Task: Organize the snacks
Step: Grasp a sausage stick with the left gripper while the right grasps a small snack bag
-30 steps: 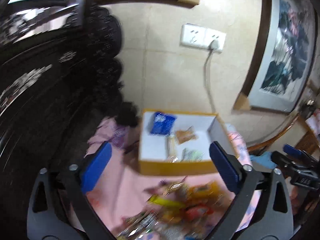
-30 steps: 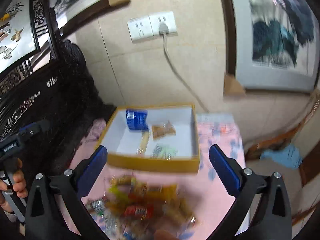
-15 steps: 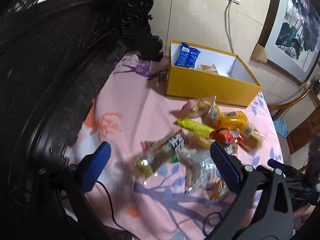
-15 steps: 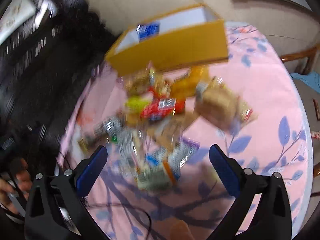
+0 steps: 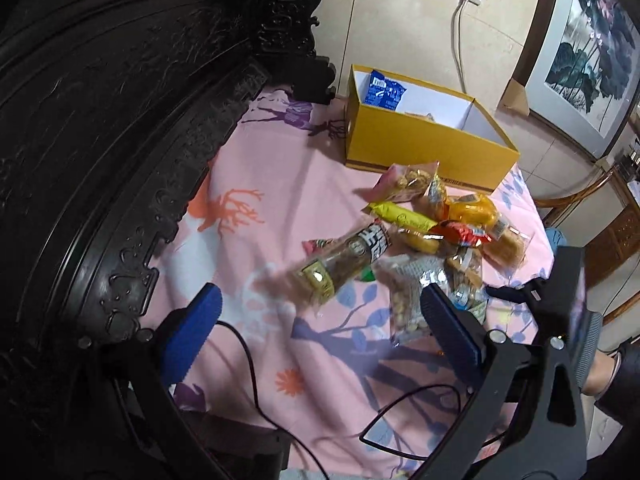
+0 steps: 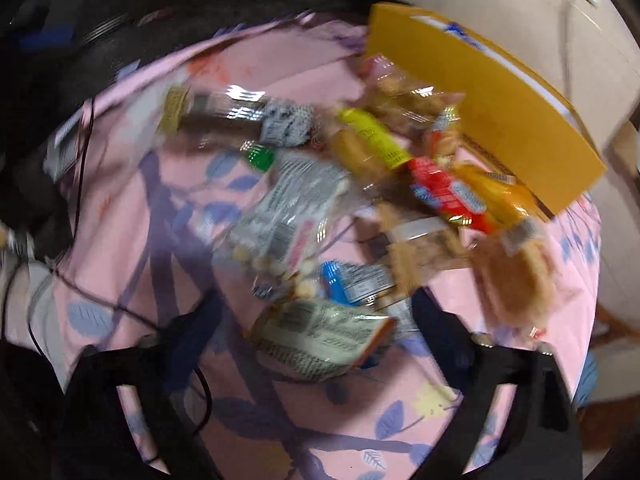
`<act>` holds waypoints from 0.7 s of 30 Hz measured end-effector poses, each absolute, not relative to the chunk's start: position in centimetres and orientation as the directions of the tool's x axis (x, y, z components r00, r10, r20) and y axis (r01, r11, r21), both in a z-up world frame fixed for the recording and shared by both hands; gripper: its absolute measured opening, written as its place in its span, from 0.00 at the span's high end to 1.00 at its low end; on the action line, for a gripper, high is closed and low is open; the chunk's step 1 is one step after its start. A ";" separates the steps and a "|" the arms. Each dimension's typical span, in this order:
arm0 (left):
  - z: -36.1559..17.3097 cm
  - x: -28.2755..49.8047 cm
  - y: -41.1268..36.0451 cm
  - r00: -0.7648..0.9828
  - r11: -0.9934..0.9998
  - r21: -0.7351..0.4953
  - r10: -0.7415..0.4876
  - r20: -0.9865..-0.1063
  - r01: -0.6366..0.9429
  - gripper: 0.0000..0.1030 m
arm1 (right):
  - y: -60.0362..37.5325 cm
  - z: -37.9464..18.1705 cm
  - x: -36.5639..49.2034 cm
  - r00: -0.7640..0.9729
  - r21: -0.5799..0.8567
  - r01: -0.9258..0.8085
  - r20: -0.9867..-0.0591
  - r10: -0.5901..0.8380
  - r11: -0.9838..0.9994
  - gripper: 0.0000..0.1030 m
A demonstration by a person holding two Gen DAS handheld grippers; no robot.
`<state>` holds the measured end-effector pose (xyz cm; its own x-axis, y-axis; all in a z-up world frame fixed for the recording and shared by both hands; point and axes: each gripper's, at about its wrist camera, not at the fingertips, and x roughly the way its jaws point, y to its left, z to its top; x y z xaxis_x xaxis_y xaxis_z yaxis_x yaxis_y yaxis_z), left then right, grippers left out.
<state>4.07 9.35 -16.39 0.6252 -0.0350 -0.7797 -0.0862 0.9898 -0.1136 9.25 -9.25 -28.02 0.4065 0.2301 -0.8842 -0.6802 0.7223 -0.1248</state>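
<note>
While a few snacks [image 5: 384, 90] sit boxed [image 5: 420, 148], your right tool [image 6: 316, 316], jaws closing, straddles a packet [image 6: 320, 330] ungripped; the pile [image 5: 432, 232] ahead remains.

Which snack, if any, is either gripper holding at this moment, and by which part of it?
Neither holds anything. The left gripper is open over the cloth; the right gripper, jaws just closing, straddles a white-labelled packet without pressing it.

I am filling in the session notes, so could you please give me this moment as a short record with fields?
surface: pink patterned cloth
box: yellow box, open, at the far end of the cloth
in box: blue packet, other snacks partly hidden
loose snacks: pile in front of the box
left gripper: open, empty
right gripper: jaws just closing, white packet between them, grip unclear
</note>
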 end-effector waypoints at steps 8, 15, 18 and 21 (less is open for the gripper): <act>-17.4 4.7 9.4 0.619 0.986 -0.096 0.008 -0.786 -0.134 0.02 | -11.9 -27.1 8.4 0.380 -0.043 -0.636 -0.887 0.264 0.771 0.69; -20.6 9.5 6.8 0.577 0.998 0.018 0.049 -0.815 -0.059 0.02 | -17.0 -25.6 8.4 0.393 0.125 -0.465 -0.858 0.330 0.877 0.72; -23.0 12.0 5.9 0.542 0.998 0.065 0.063 -0.838 -0.017 0.02 | -19.2 -25.4 8.7 0.389 0.217 -0.378 -0.845 0.367 0.900 0.72; -25.8 14.2 5.7 0.488 0.994 0.106 0.094 -0.868 -0.003 0.02 | -20.3 -25.1 8.8 0.398 0.267 -0.328 -0.831 0.389 0.906 0.72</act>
